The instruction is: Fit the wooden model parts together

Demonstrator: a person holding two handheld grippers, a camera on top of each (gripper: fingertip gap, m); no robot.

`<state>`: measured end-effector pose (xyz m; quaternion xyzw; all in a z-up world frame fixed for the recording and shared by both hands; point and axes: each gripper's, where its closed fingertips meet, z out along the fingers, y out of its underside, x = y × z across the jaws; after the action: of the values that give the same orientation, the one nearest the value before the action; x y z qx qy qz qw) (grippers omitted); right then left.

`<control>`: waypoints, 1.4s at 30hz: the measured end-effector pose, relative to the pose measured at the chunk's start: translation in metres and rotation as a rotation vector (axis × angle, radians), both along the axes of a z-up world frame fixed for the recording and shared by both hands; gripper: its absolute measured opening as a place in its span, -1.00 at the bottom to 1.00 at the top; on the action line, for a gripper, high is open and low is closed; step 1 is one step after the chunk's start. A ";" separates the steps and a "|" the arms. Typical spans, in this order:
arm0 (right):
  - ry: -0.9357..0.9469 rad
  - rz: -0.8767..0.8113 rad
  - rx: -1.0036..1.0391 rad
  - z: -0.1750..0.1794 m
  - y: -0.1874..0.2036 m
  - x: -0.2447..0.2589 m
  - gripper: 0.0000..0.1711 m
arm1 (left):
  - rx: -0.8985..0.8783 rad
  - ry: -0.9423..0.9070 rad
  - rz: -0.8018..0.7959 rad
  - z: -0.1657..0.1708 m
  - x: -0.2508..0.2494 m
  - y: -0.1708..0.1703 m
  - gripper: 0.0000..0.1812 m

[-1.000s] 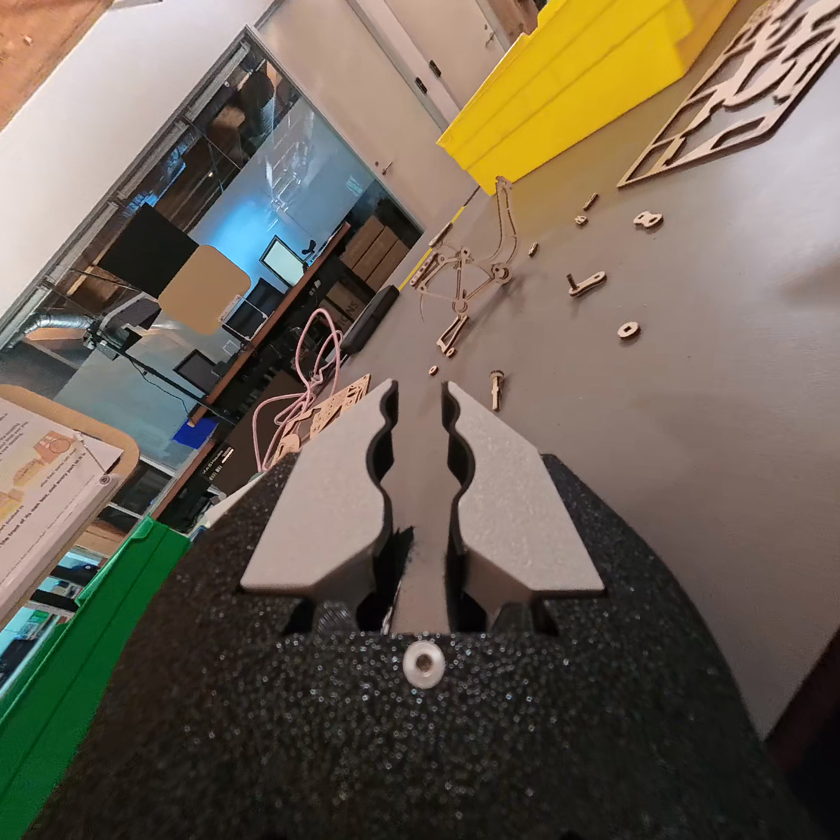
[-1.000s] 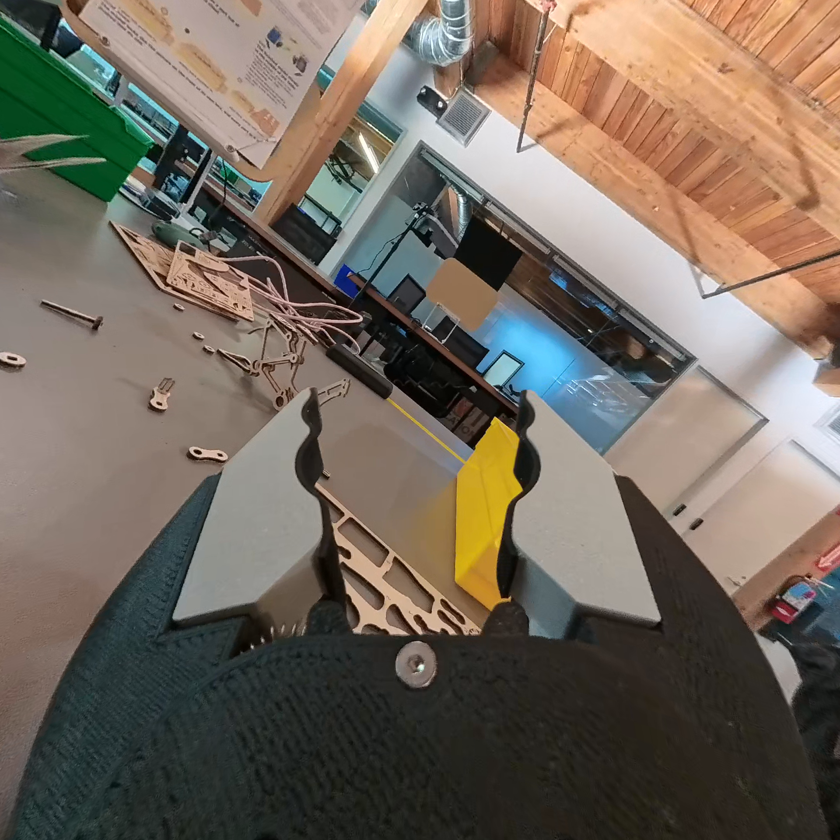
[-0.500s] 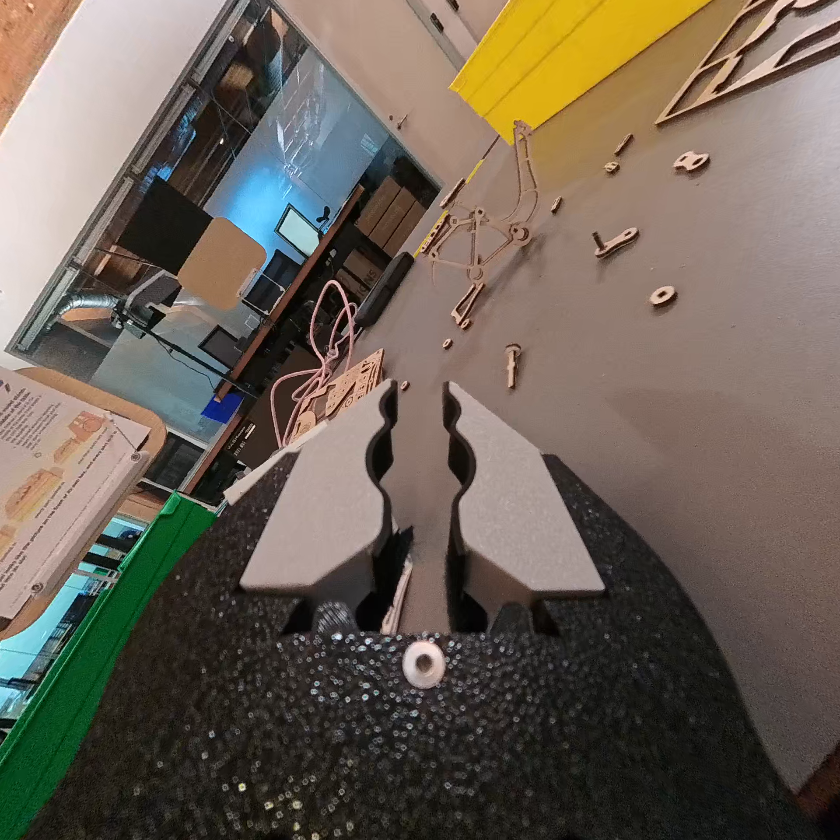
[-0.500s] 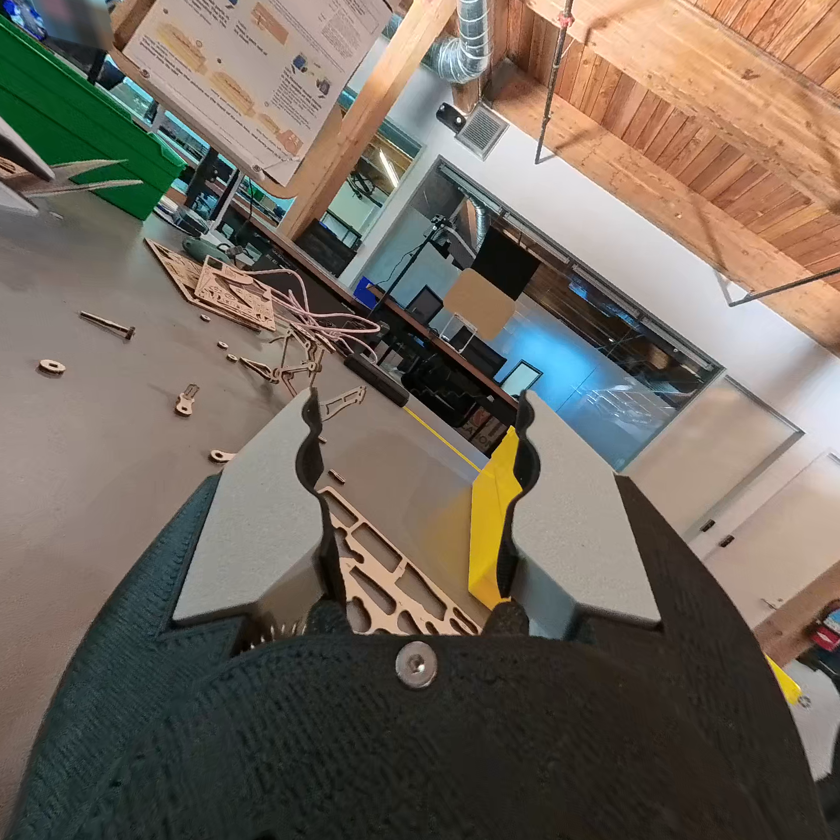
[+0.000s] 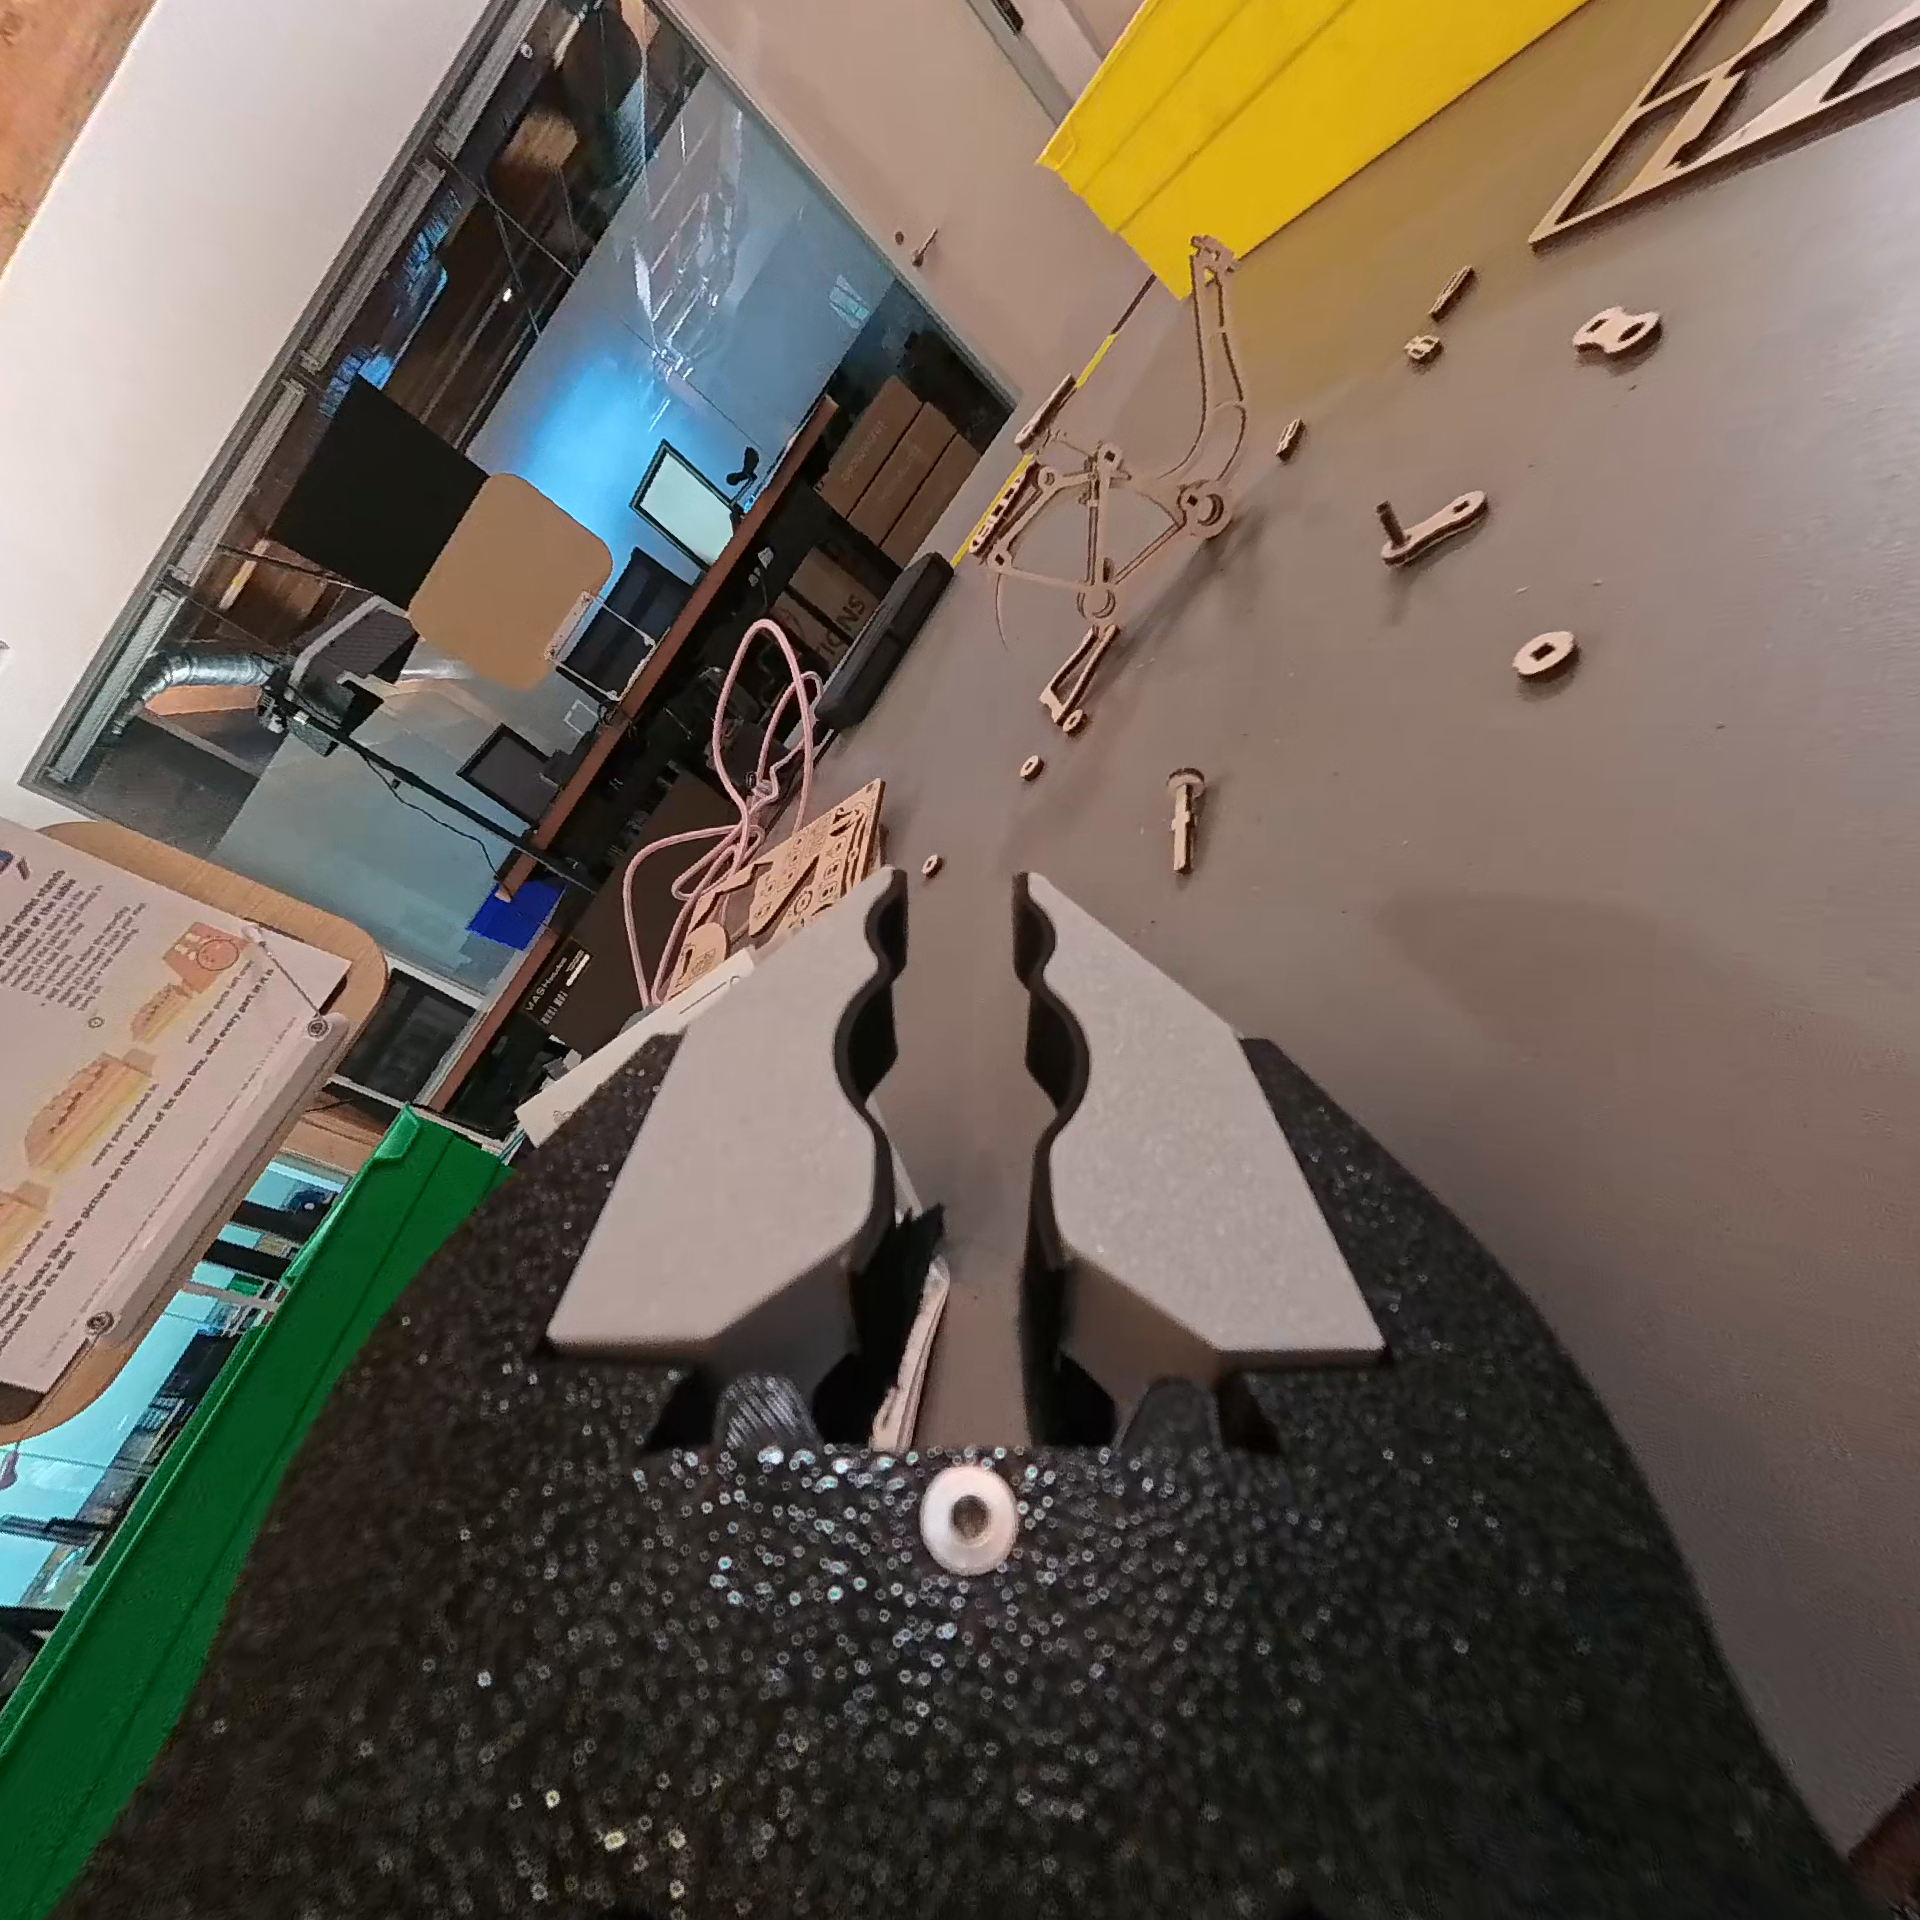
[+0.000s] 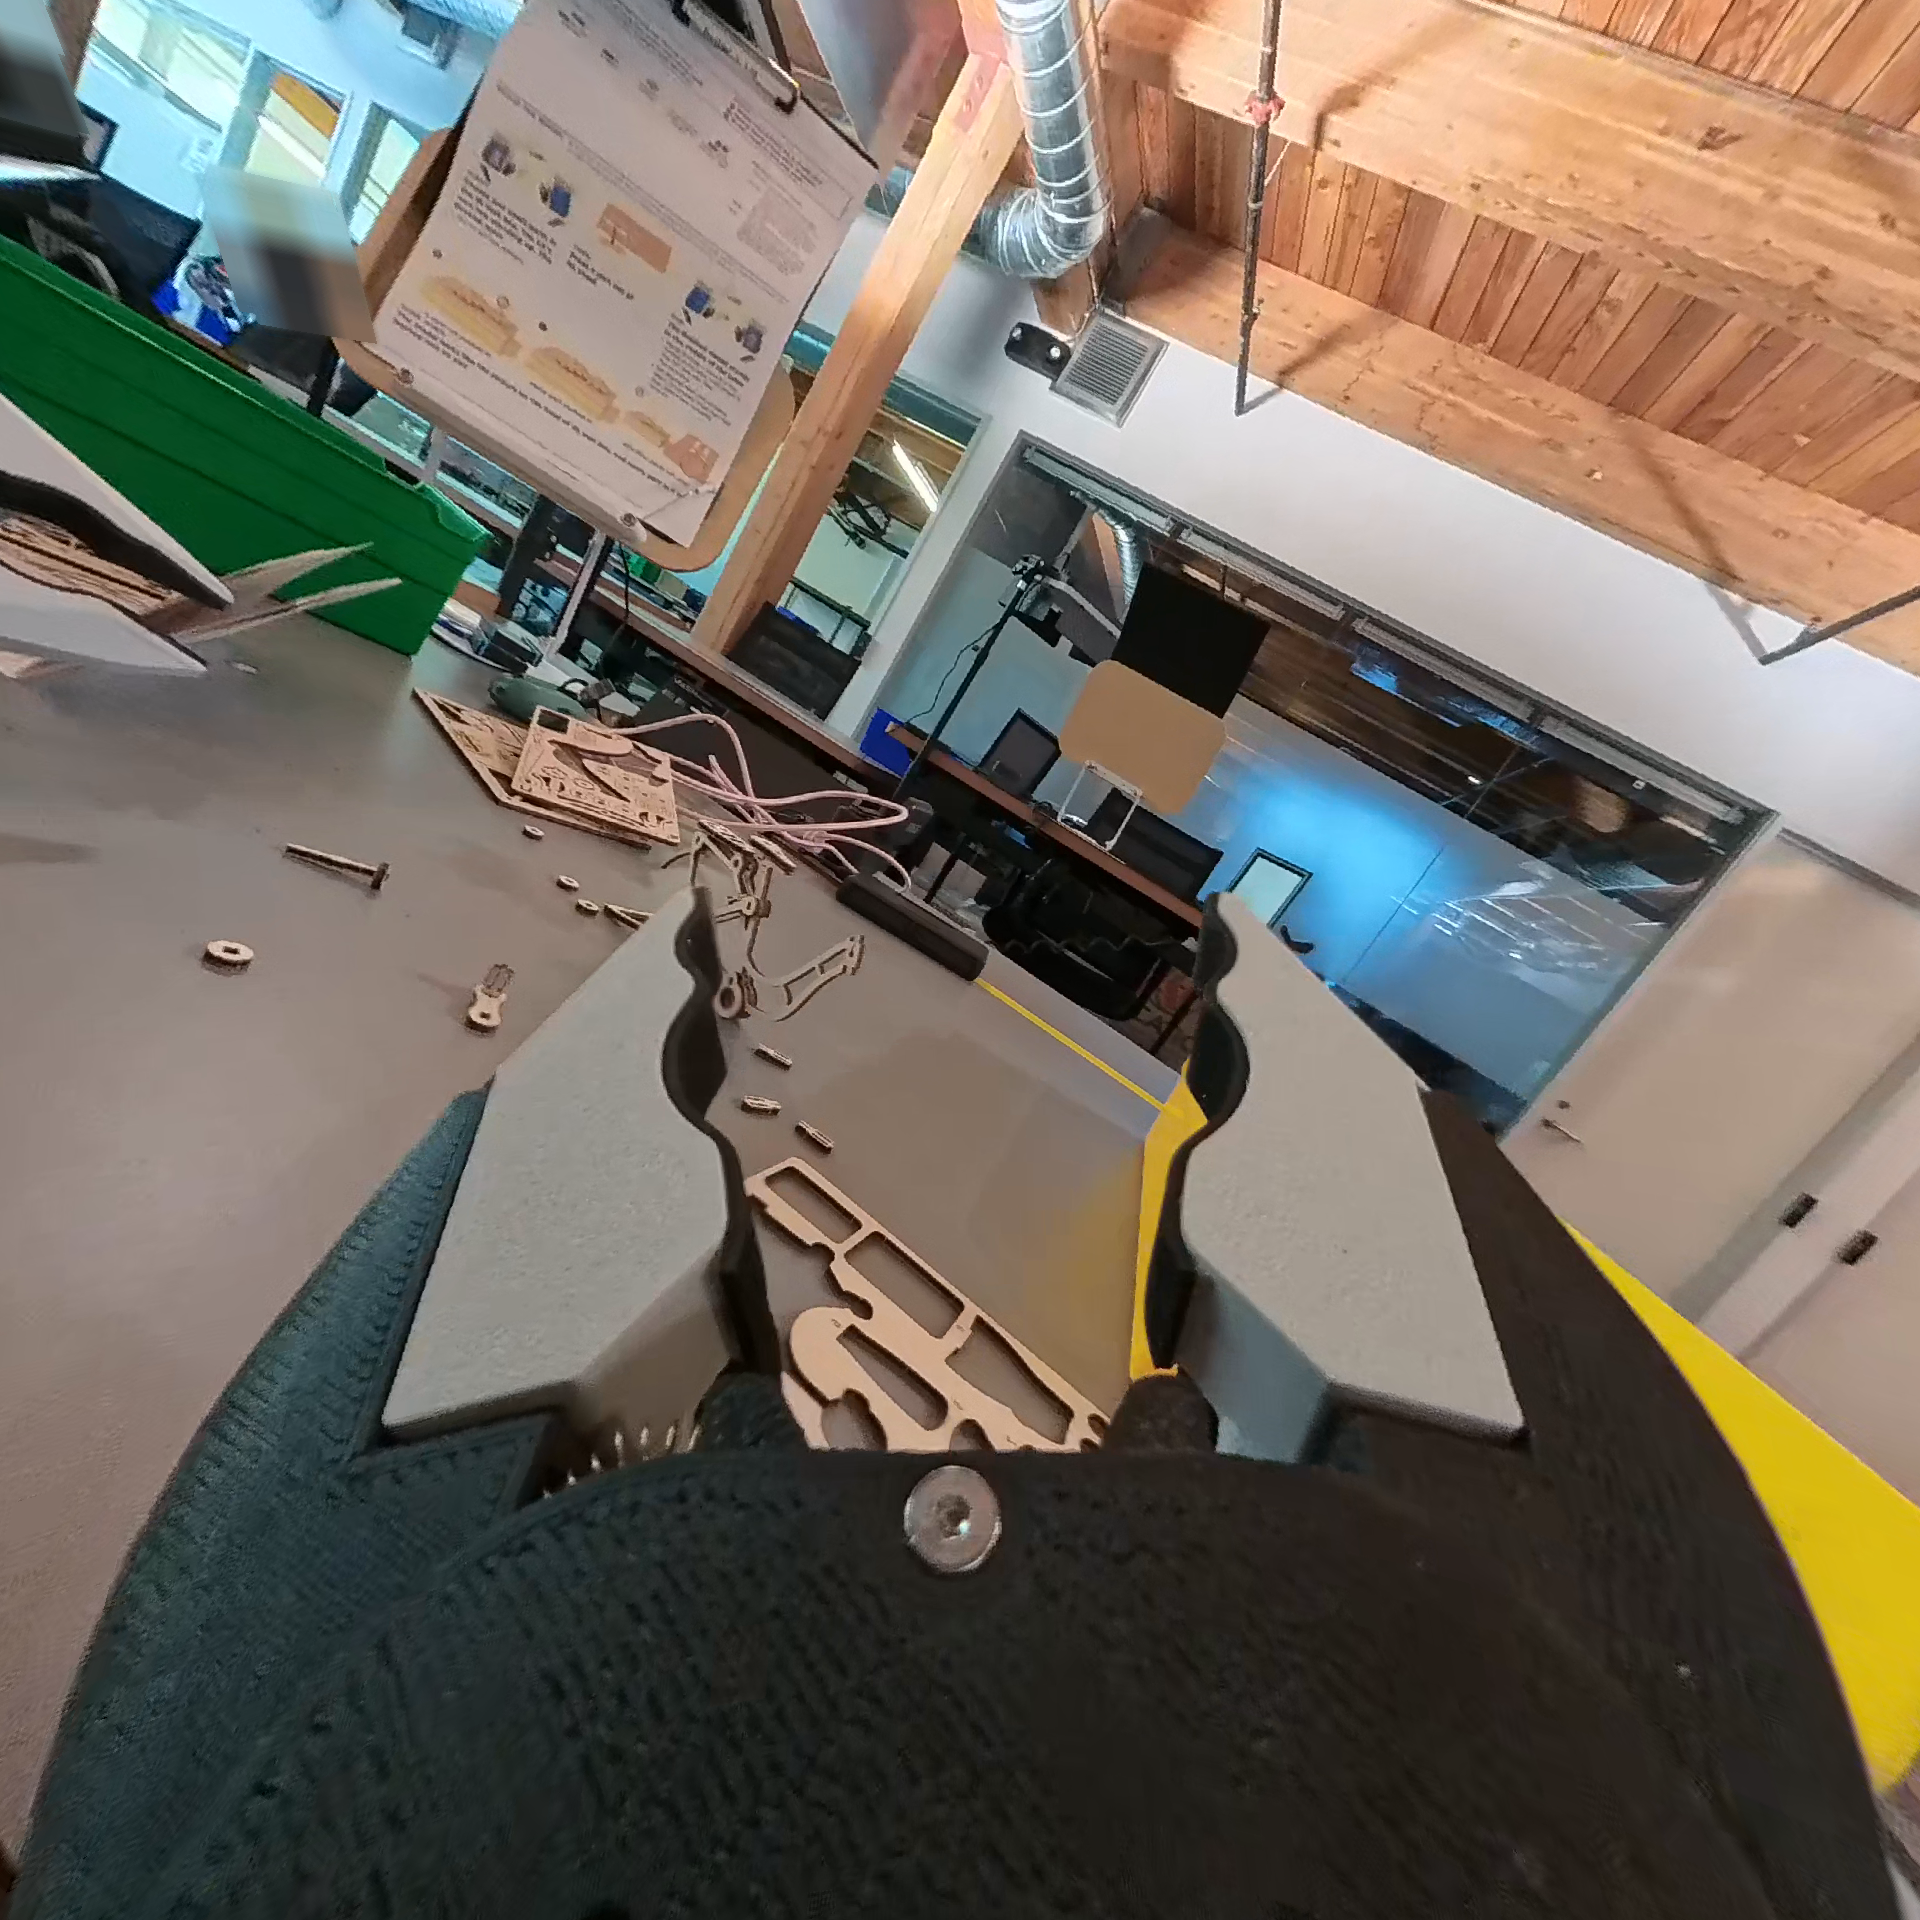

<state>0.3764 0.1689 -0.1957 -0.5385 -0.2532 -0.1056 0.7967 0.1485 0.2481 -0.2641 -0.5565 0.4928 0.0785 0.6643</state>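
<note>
My left gripper stands over the grey table, jaws close together. A thin wooden part shows edge-on deep between them. In the right wrist view the left gripper is at the left edge, and the part's pointed tips stick out of it. My right gripper is wide open and empty. It points at a partly built wooden linkage, which also shows in the left wrist view. A wooden pin, a washer and a link lie loose.
A cut-out wooden sheet lies under the right gripper beside a yellow bin. A green bin, stacked part sheets with a pink cord, a black bar and a hanging instruction board line the table's far side. The left tips stand about 10 centimetres off the washer. It turns up in the right wrist view as well. The link lies around 12 centimetres away from my left fingertips. It turns up in the right wrist view as well.
Both views have shifted over the table. The right wrist view has swung toward the loose parts, and the left gripper has come into it at the left. Neither jaw gap has changed.
</note>
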 end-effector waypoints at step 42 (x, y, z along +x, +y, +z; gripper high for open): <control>0.113 0.077 -0.013 0.006 -0.008 0.009 0.10 | -0.010 0.045 0.036 -0.007 0.000 0.003 -0.74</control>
<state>0.3855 0.1609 -0.1892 -0.5388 -0.2288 -0.0425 0.8097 0.1488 0.2513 -0.2708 -0.5665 0.4980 0.1005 0.6488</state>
